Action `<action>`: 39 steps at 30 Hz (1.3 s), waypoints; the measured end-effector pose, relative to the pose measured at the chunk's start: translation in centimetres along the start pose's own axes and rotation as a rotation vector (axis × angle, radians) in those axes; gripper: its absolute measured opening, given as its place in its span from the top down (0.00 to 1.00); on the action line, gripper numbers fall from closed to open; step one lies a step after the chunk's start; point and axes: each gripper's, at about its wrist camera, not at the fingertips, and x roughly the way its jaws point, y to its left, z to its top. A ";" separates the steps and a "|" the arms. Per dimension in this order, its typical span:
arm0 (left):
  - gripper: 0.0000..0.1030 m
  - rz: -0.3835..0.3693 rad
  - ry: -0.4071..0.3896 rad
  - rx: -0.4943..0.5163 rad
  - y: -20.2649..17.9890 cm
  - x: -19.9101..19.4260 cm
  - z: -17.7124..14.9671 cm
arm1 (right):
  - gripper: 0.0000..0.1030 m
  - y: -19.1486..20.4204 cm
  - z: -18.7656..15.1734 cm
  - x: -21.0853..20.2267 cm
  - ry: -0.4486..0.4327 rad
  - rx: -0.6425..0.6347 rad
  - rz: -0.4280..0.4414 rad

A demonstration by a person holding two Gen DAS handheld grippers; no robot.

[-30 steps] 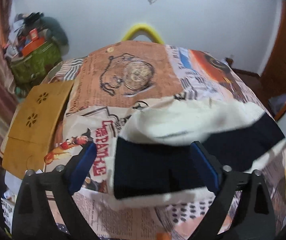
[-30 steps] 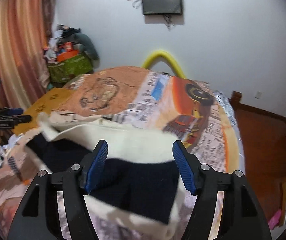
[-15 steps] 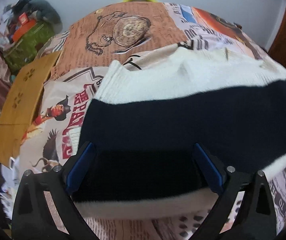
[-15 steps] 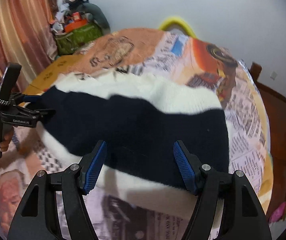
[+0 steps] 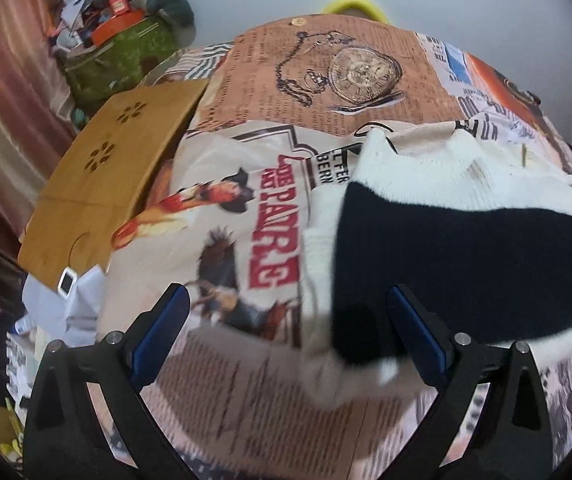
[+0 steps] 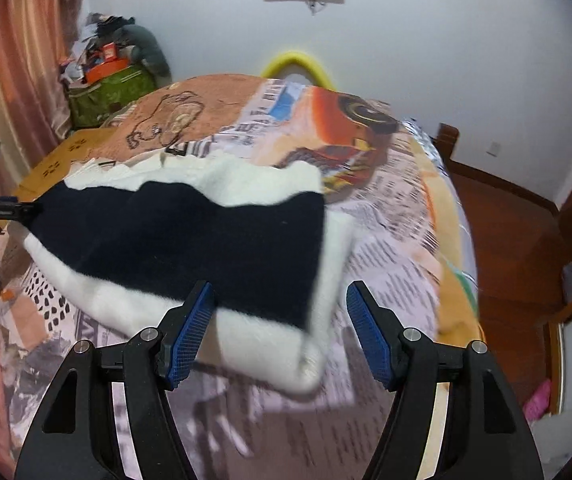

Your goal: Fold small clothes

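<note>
A small white and dark navy knitted garment (image 5: 466, 248) lies folded on the printed bedspread (image 5: 246, 392), navy band on top. It also shows in the right wrist view (image 6: 206, 240). My left gripper (image 5: 286, 332) is open and empty, just off the garment's left edge, its right finger over the near left corner. My right gripper (image 6: 280, 324) is open and empty over the garment's near right corner. The left gripper also shows at the far left of the right wrist view (image 6: 26, 210), beside the navy band.
A yellow-brown board (image 5: 114, 176) lies at the bed's left edge. A green bag with clutter (image 5: 122, 52) stands in the back left corner by a curtain. A yellow hoop (image 6: 296, 66) rises behind the bed. Wooden floor (image 6: 506, 248) lies to the right.
Both grippers have pulled back from the garment toward the bed's near edge, the left one shifting left. The garment now lies flat on the bedspread.
</note>
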 end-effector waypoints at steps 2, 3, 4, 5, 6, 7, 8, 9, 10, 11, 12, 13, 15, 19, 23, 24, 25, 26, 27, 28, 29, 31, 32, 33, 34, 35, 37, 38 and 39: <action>0.02 -0.037 -0.001 -0.021 0.5 -1.3 -0.8 | 0.37 -0.8 -0.4 -0.9 -0.006 0.049 0.012; 0.02 -0.058 0.003 -0.029 0.5 -1.9 -1.3 | 0.37 -1.1 -0.5 -1.2 -0.012 0.063 0.018; 0.02 -0.092 0.010 -0.038 0.5 -2.4 -1.8 | 0.37 -1.1 -0.6 -1.8 -0.022 0.075 0.022; 0.02 -0.122 0.018 -0.048 0.4 -2.9 -2.4 | 0.37 -1.1 -0.5 -2.0 -0.028 0.078 0.025; 0.02 -0.145 0.025 -0.058 0.3 -3.2 -2.8 | 0.37 -0.9 -0.4 -2.5 -0.038 0.078 0.031; 0.02 -0.175 0.036 -0.073 0.1 -3.5 -3.4 | 0.37 -0.5 -0.3 -2.8 -0.048 0.072 0.038; 0.02 -0.198 0.045 -0.083 -0.1 -3.6 -3.7 | 0.37 -0.2 -0.2 -3.0 -0.053 0.066 0.042; 0.02 -0.229 0.059 -0.096 -0.4 -3.6 -4.2 | 0.37 0.3 0.1 -3.3 -0.063 0.054 0.050; 0.02 -0.260 0.072 -0.109 -0.7 -3.5 -4.6 | 0.37 0.7 0.2 -3.5 -0.071 0.044 0.057; 0.02 -0.280 0.081 -0.119 -1.0 -3.5 -4.8 | 0.37 1.4 0.6 -3.7 -0.080 0.026 0.070; 0.02 -0.310 0.099 -0.134 -1.4 -3.1 -5.1 | 0.37 1.9 0.8 -3.7 -0.085 0.017 0.079; 0.02 -0.330 0.113 -0.145 -1.8 -2.9 -5.3 | 0.37 2.6 1.1 -3.7 -0.089 0.005 0.093; 0.02 -0.364 0.138 -0.172 -2.4 -2.1 -5.3 | 0.37 3.6 1.5 -3.3 -0.091 -0.011 0.113; 0.02 -0.449 0.179 -0.261 -3.3 -0.2 -4.9 | 0.37 5.8 1.9 -1.4 -0.071 -0.032 0.151; 0.02 -0.444 0.179 -0.345 -3.7 1.9 -3.8 | 0.37 7.7 2.3 1.9 -0.020 -0.031 0.193; 0.02 -0.437 0.164 -0.374 -3.7 2.3 -3.4 | 0.37 7.9 2.3 2.4 -0.011 -0.029 0.198; 0.03 -0.431 0.149 -0.385 -3.5 2.4 -3.1 | 0.37 8.3 2.4 3.3 0.000 -0.028 0.200; 0.06 -0.421 0.126 -0.399 -3.4 2.5 -2.7 | 0.37 8.4 2.3 3.6 0.006 -0.028 0.200; 0.09 -0.408 0.113 -0.405 -3.2 2.7 -2.5 | 0.37 8.6 2.2 4.4 0.020 -0.024 0.203; 0.21 -0.373 0.091 -0.404 -3.1 2.8 -2.1 | 0.37 8.7 2.0 5.2 0.037 -0.018 0.208; 0.37 -0.341 0.078 -0.394 -3.0 2.9 -1.9 | 0.37 8.7 1.9 5.5 0.047 -0.014 0.208; 0.52 -0.309 0.050 -0.363 -3.0 3.2 -1.3 | 0.37 8.7 1.4 6.3 0.055 -0.016 0.204; 0.63 -0.300 0.025 -0.355 -3.0 3.0 -1.0 | 0.37 8.7 1.1 6.3 0.047 -0.024 0.201; 0.66 -0.284 0.001 -0.341 -3.0 2.7 -0.9 | 0.37 8.7 1.1 6.2 0.044 -0.030 0.200; 0.71 -0.268 -0.020 -0.326 -3.0 2.4 -0.8 | 0.37 8.8 1.0 6.1 0.042 -0.036 0.200; 0.73 -0.252 -0.039 -0.316 -3.0 2.0 -0.8 | 0.37 8.9 1.0 6.0 0.043 -0.039 0.201; 0.74 -0.233 -0.067 -0.306 -3.0 1.2 -0.8 | 0.38 8.9 1.1 5.6 0.048 -0.043 0.201; 0.75 -0.214 -0.090 -0.298 -3.1 0.6 -0.8 | 0.38 8.8 1.1 5.3 0.050 -0.041 0.201; 0.76 -0.182 -0.124 -0.281 -3.2 -0.6 -0.8 | 0.38 8.8 1.2 4.9 0.049 -0.039 0.202</action>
